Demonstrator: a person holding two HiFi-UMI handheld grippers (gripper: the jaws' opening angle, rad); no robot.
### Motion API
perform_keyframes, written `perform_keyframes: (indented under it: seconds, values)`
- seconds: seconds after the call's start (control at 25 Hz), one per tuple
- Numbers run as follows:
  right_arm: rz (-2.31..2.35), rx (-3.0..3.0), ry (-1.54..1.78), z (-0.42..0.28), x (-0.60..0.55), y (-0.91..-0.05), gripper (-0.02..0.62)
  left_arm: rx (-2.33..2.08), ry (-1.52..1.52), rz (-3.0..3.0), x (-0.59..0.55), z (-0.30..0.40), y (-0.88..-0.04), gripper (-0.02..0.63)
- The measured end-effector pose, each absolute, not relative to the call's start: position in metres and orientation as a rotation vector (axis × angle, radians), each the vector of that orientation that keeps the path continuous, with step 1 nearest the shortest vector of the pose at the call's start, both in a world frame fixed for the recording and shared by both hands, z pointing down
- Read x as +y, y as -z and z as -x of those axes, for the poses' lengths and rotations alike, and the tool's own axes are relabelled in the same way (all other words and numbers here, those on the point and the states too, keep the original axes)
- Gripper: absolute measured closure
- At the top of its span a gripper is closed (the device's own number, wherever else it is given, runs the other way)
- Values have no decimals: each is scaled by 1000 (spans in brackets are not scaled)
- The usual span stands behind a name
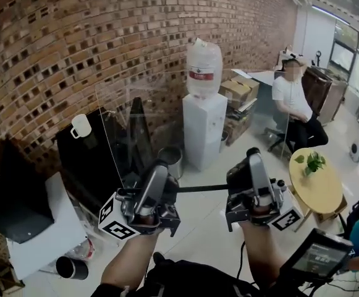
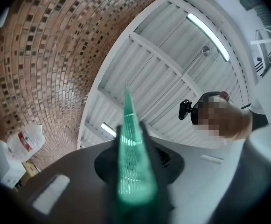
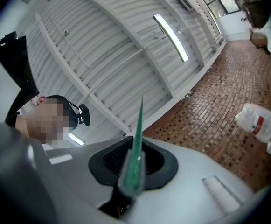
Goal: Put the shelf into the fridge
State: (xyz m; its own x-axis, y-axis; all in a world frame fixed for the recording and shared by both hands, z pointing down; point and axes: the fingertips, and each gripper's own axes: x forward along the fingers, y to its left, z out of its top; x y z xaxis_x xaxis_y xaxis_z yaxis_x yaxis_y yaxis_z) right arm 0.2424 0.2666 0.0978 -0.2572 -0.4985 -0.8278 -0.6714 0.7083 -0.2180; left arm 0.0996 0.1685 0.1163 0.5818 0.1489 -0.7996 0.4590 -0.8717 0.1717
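Forearms: both bare forearms (image 1: 130,262) rise from the bottom of the head view, each hand carrying a gripper with its marker cube.
Left gripper (image 1: 157,178): points upward. In the left gripper view (image 2: 134,190) its jaws are pressed together on the green-tinted edge of the glass shelf (image 2: 128,125).
Right gripper (image 1: 251,166): also points upward, level with the left one. In the right gripper view (image 3: 130,181) its jaws are clamped on the same pane's thin edge (image 3: 138,129).
Glass shelf (image 1: 202,189): a clear pane held upright in the air in front of the person. Its dark lower edge spans the gap between the two grippers, and the room shows through it.
Black cabinet (image 1: 92,166): stands against the brick wall (image 1: 74,42) behind the left part of the pane and apart from it. A white mug (image 1: 80,126) sits on top; whether this is the fridge I cannot tell.
Water dispenser (image 1: 204,129): white, beside the cabinet, with a large bottle (image 1: 204,67) on top and a small bin (image 1: 170,159) at its foot.
Round table (image 1: 315,181): wooden, to the right, with a small plant (image 1: 314,161) on it.
Seated person (image 1: 293,101): in a white shirt, beyond the table, near cardboard boxes (image 1: 240,91).
Ceiling: both gripper views look up at white panels and a strip light (image 2: 207,29).
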Motion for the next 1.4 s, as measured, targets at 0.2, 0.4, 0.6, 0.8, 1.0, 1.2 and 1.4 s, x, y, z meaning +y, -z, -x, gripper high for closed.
perform_keyframes:
  seconds: [0.2,0.4,0.6,0.8,1.0,1.2,1.4]
  values:
    - [803,1957,-145,-223,214,-100,563,359,1216,-2492,132,-71,-119,581]
    - [699,1986,-98,-205,165,-103,563,251,1249,-2548,97,-45,-120,581]
    - [659,2026,-66,-181,119,-103,561,194,1281,-2548,60,-20,-125,581]
    - [592,2049,-27,-154,79,-105,563,144,1305,-2564,28,10,-127,583]
    - [535,2043,44,-136,43,-118,565,42,1286,-2586,3,32,-136,583]
    - [535,2055,111,-115,0,-135,563,-41,1271,-2528,-33,55,-154,586]
    - [532,2043,188,-98,-42,-157,563,-108,1231,-2500,-68,73,-173,588]
